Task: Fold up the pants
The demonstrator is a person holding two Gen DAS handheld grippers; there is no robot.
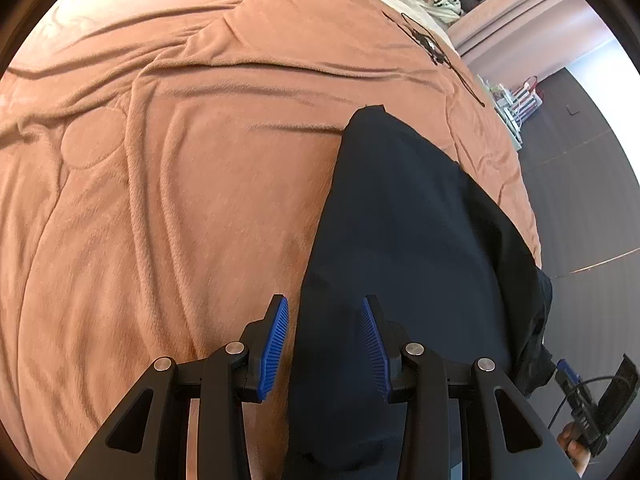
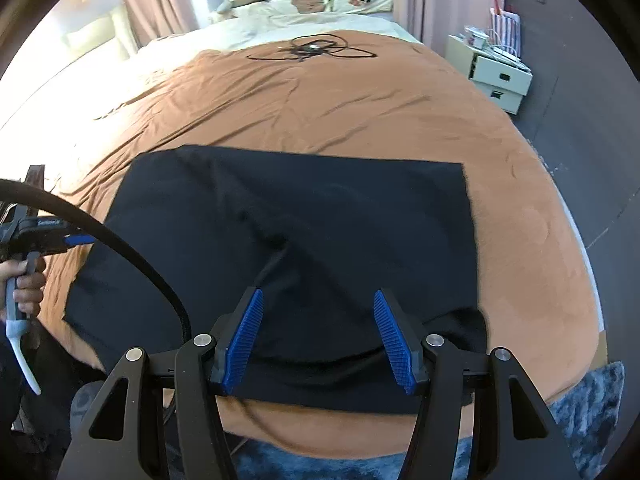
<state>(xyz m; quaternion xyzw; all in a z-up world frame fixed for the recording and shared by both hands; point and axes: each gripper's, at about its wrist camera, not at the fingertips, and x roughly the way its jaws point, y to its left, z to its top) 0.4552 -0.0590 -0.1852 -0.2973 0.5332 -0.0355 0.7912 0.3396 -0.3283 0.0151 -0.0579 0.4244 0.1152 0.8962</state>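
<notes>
Black pants (image 2: 304, 240) lie flat on a brown blanket (image 2: 320, 96) covering the bed, spread as a wide dark panel with a crease running through the middle. They also show in the left wrist view (image 1: 408, 240), reaching away towards the far side. My left gripper (image 1: 325, 340) is open and empty, hovering over the pants' near left edge. My right gripper (image 2: 318, 336) is open and empty, above the pants' near edge. The left gripper also shows in the right wrist view (image 2: 60, 240), held by a hand beside the pants' left edge.
A tangled black cable (image 2: 316, 48) lies on the blanket's far part. Pillows and soft toys (image 2: 304, 0) sit at the bed's head. A white nightstand (image 2: 496, 72) stands at the right. A blue rug (image 2: 580, 408) lies by the bed's near edge.
</notes>
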